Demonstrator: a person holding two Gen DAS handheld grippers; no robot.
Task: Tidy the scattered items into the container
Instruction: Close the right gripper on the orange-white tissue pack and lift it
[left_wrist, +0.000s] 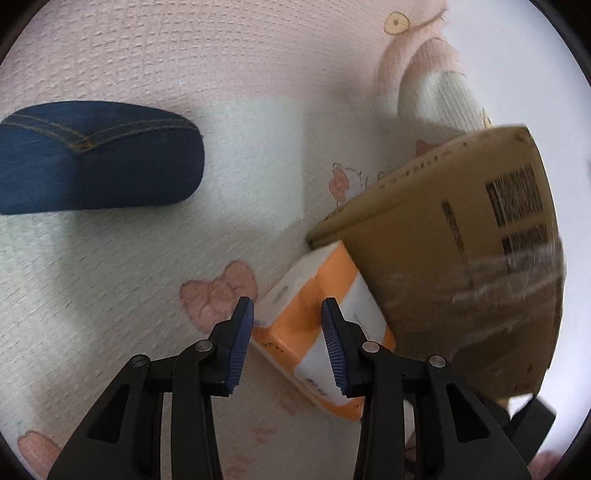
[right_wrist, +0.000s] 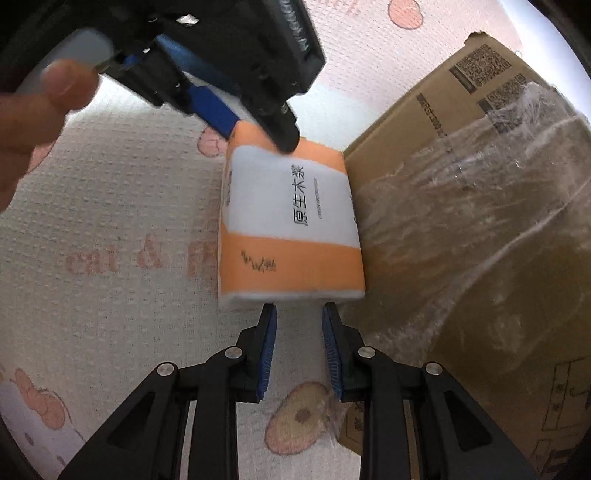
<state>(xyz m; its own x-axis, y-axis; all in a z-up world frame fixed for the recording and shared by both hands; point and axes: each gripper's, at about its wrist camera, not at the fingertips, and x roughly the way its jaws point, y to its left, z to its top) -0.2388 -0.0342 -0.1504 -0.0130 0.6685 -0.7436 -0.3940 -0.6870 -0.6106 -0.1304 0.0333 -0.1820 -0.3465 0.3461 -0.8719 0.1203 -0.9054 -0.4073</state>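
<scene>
An orange and white tissue pack (left_wrist: 295, 332) (right_wrist: 291, 221) lies tilted on the bed sheet, its long side against a brown cardboard box (left_wrist: 443, 258) (right_wrist: 461, 258). My left gripper (left_wrist: 287, 306) (right_wrist: 260, 138) is shut on the pack. One blue pad sits at its side and the other finger over its top face at the far end. My right gripper (right_wrist: 299, 308) points down at the pack's near end. Its jaws stand a narrow way apart and only sheet shows between the pads. A dark blue denim case (left_wrist: 96, 158) lies apart at the left.
The pink and white patterned sheet (left_wrist: 147, 258) covers the whole surface. A pink and cream soft item (left_wrist: 436, 85) lies behind the box. A person's hand (right_wrist: 37, 110) holds the left gripper at the upper left. The box side is wrapped in clear tape (right_wrist: 480, 206).
</scene>
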